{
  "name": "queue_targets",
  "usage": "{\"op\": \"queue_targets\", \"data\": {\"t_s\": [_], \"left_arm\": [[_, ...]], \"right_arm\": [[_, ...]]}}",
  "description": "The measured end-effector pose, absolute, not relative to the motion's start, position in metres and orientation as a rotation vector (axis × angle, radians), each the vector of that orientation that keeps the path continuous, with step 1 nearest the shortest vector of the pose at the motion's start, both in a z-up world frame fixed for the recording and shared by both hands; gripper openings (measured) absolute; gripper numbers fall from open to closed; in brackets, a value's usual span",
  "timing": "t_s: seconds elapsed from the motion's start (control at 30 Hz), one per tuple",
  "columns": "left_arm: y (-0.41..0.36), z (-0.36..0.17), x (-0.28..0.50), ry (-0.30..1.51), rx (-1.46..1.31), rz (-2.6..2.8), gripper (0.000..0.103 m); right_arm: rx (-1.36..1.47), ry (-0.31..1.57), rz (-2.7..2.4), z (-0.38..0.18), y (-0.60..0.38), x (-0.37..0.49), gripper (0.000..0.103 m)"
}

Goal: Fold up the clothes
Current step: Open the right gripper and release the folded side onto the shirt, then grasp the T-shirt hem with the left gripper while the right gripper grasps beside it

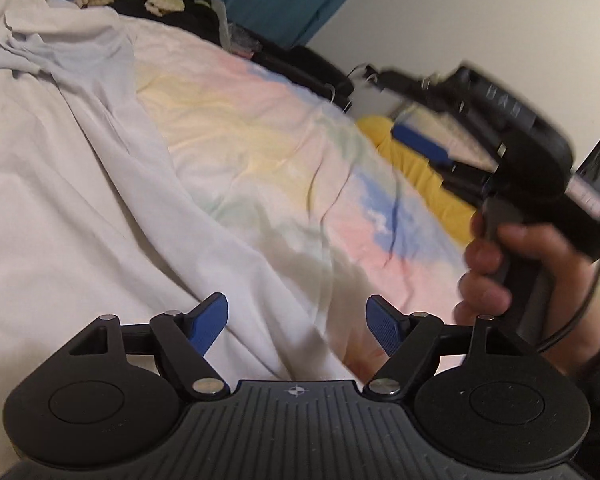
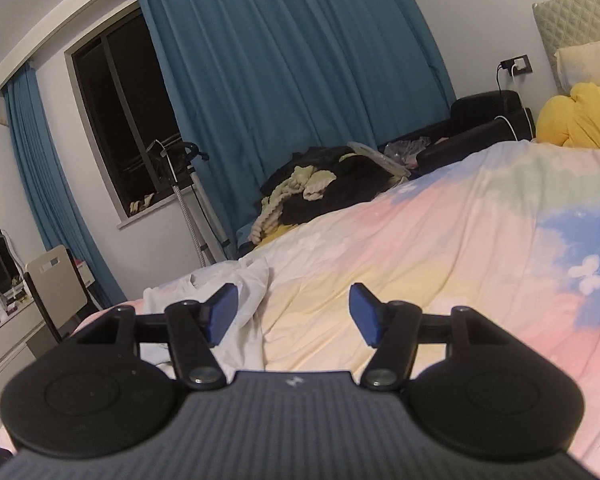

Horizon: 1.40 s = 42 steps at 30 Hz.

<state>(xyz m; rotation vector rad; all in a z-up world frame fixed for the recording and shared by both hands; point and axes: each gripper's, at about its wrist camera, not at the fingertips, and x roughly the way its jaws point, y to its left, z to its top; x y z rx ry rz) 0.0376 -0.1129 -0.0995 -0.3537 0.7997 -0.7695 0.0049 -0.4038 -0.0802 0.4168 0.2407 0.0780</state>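
A white garment (image 1: 80, 184) lies spread and creased over the left part of a pastel bedspread (image 1: 260, 128). My left gripper (image 1: 296, 322) hovers open just above the garment's right edge, nothing between its blue pads. In the left wrist view, a hand holds the right gripper (image 1: 420, 140) up at the right, blurred, above the bed. From the right wrist view, my right gripper (image 2: 294, 314) is open and empty, with a bunched end of the white garment (image 2: 228, 280) beyond its left finger and the bedspread (image 2: 440, 240) ahead.
A heap of dark and pale-green clothes (image 2: 320, 188) sits at the bed's far side by blue curtains (image 2: 280, 60). A yellow cushion (image 2: 580, 116) lies near the headboard. A chair (image 2: 56, 284) and dresser stand at the left.
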Motion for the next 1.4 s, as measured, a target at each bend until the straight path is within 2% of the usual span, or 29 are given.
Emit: {"op": "queue_targets", "data": {"t_s": [0.4,0.43,0.47,0.53,0.57,0.67,0.97,1.13,1.2,1.3,1.33,1.37,1.4], "left_arm": [[-0.142,-0.132,0.056,0.888,-0.221,-0.734,0.08],[-0.14,-0.13,0.055,0.888,-0.219,-0.727,0.071],[-0.138,-0.129,0.055,0.888,-0.216,-0.719,0.047],[-0.131,-0.127,0.057,0.905,-0.247,-0.713,0.023],[-0.123,-0.122,0.057,0.912,-0.288,-0.712,0.016],[-0.101,-0.109,0.055,0.928,-0.406,-0.71,0.012],[-0.028,-0.055,0.034,0.868,-0.491,-0.71,0.012],[0.006,-0.073,0.028,0.883,-0.38,-0.569,0.012],[0.016,-0.081,0.029,0.895,-0.415,-0.536,0.012],[0.025,-0.073,0.023,0.845,-0.399,-0.509,0.016],[0.027,-0.069,0.021,0.826,-0.39,-0.497,0.022],[0.028,-0.066,0.019,0.813,-0.38,-0.487,0.039],[0.029,-0.063,0.014,0.799,-0.355,-0.465,0.05]], "right_arm": [[0.363,0.31,0.091,-0.095,-0.379,0.024,0.067],[0.364,0.311,0.09,-0.097,-0.378,0.025,0.067],[0.367,0.308,0.087,-0.097,-0.378,0.025,0.067],[0.38,0.298,0.078,-0.098,-0.38,0.025,0.067],[0.39,0.291,0.073,-0.098,-0.382,0.024,0.067],[0.404,0.272,0.057,-0.098,-0.385,0.021,0.067],[0.402,0.265,0.072,-0.098,-0.382,0.019,0.067],[0.427,0.348,0.138,-0.109,-0.374,0.028,0.067],[0.456,0.403,0.162,-0.114,-0.371,0.03,0.067],[0.497,0.498,0.189,-0.126,-0.369,0.033,0.068],[0.494,0.526,0.2,-0.128,-0.365,0.032,0.07],[0.49,0.552,0.21,-0.13,-0.362,0.032,0.072],[0.479,0.567,0.211,-0.131,-0.358,0.031,0.075]]}}
